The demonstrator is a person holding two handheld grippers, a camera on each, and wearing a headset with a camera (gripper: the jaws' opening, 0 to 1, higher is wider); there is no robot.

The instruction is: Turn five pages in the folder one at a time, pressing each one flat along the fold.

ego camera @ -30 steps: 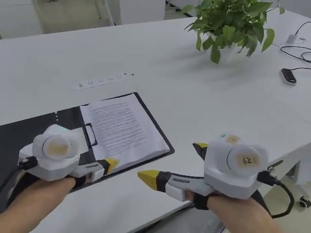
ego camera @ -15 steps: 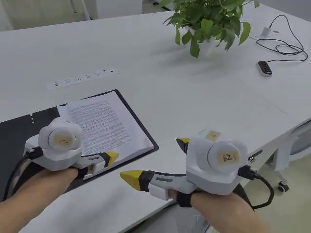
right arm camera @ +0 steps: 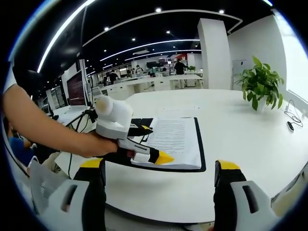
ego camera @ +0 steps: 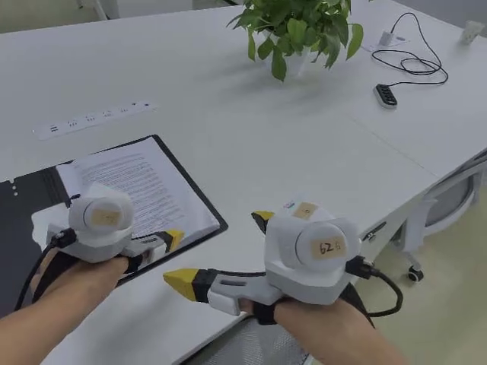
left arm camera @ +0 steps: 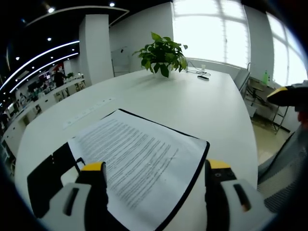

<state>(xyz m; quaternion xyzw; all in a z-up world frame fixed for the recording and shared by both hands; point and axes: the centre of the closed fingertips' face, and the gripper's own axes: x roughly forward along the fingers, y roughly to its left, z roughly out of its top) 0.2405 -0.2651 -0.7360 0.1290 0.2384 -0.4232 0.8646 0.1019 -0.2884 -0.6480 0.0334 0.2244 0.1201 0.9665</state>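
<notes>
**Head view: thin paper, both grippers wide and empty**

The open black folder (ego camera: 21, 228) lies on the white table (ego camera: 304, 152), just ahead of the left gripper (left arm camera: 156, 166). The right gripper (ego camera: 221, 249) hovers beside it. The folder's white printed top page (ego camera: 129, 179) looks light and floppy, so it is probably best lifted at its free outer corner.

A broad white worktop (ego camera: 251, 137) carries a leafy potted plant (ego camera: 297, 26), a recessed socket strip (ego camera: 91, 120) and a black power block (ego camera: 386, 94). Bright windows (left arm camera: 216, 29) glow behind; a white column (right arm camera: 214, 53) rises to a dark ceiling with curved strip lights (right arm camera: 149, 47)
</notes>
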